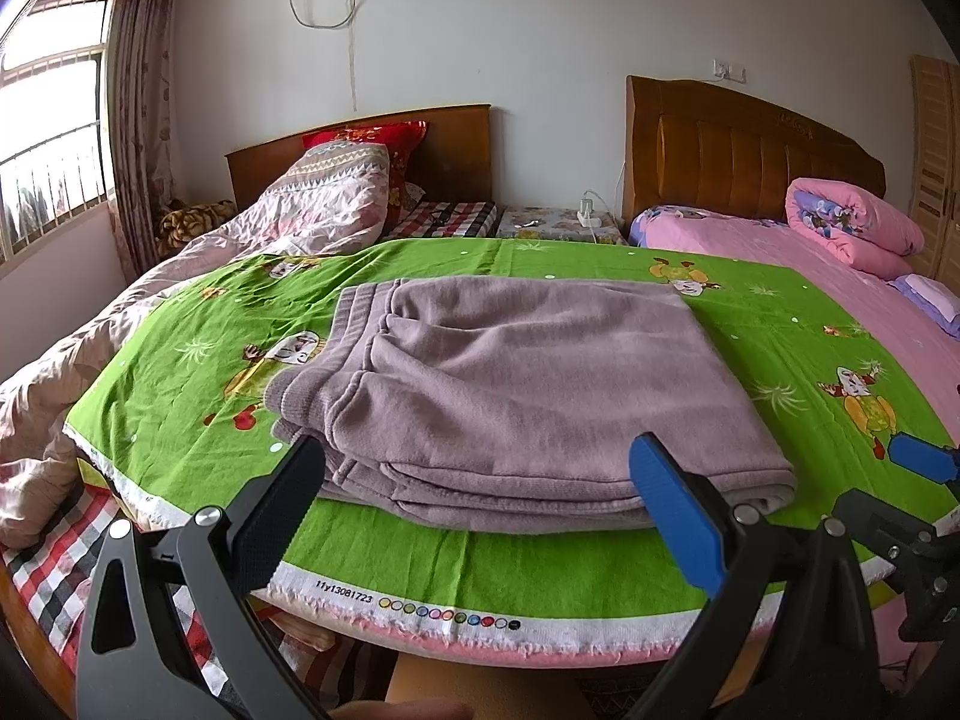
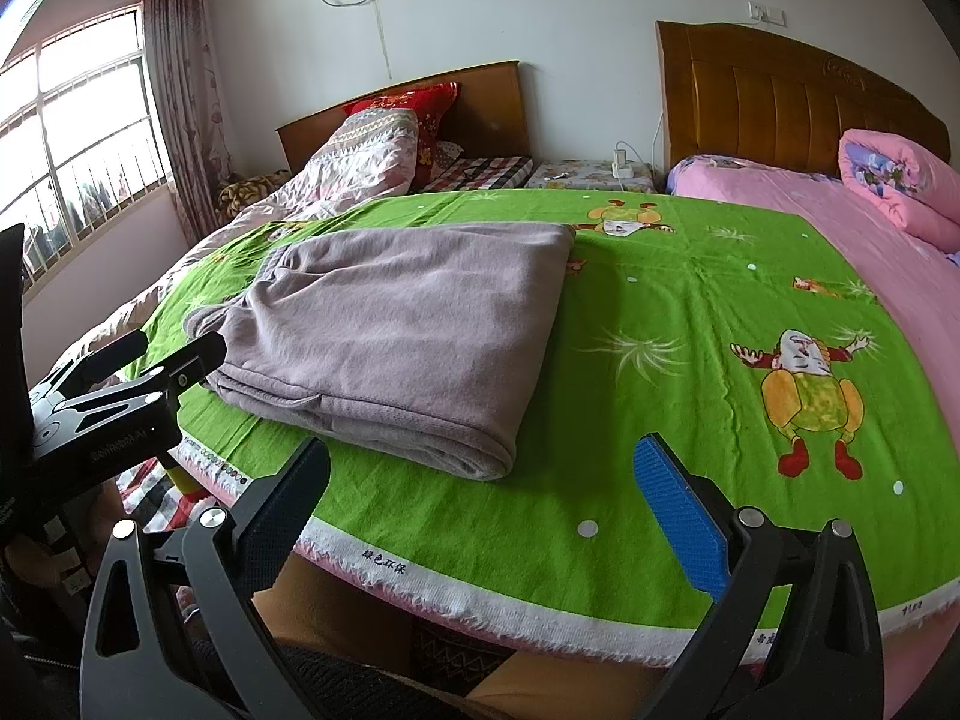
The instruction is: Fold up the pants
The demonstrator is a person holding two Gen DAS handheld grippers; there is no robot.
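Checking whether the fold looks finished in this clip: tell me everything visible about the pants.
The pants are mauve-grey, of soft fleece-like knit, folded into a compact stack of several layers. A ribbed band shows at the stack's left end, and layered fold edges face the cameras. The top is lightly creased. They lie flat on the green cartoon-print sheet, near its front edge. Neither the left gripper nor the right gripper touches them; both are open.

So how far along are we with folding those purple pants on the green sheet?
Nearly finished, it seems. The mauve fleece pants lie folded into a compact stack of layers on the green cartoon-print sheet, waistband at the left. Nothing is in hand: the left claw and right claw are both open and hold nothing. What may be left is squaring the slightly uneven near edges.
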